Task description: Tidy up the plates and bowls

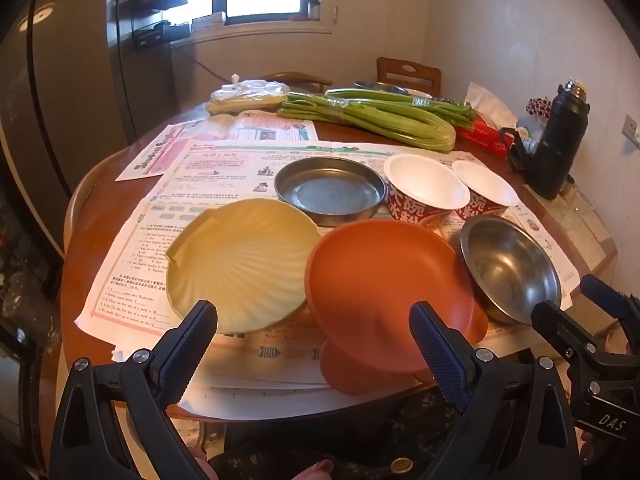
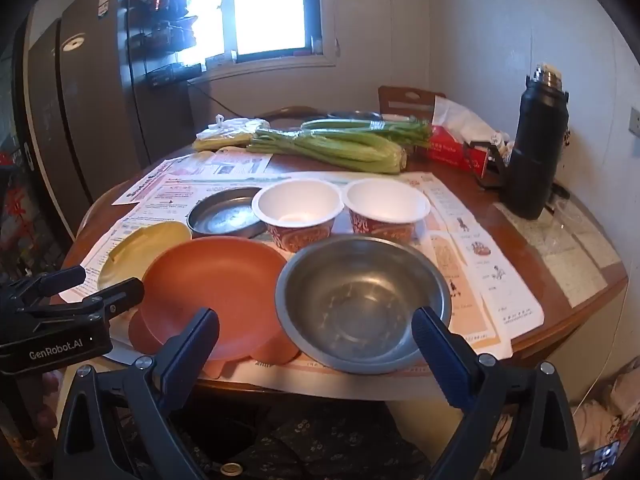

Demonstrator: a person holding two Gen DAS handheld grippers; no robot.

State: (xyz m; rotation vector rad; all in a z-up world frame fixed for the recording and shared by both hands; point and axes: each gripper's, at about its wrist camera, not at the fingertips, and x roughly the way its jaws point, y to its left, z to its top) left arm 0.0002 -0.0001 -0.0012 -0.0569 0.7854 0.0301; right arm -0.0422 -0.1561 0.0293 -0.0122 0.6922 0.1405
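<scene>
Both jaws gape empty before orange plate; celery and flask crowd the back.

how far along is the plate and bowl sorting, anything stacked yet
Nothing looks stacked yet. The yellow plate, orange plate, steel bowl, flat steel dish and two paper bowls each sit singly on the newspaper. Nothing is in hand: the left gripper and right gripper hang open near the table edge. All grouping is left.
</scene>
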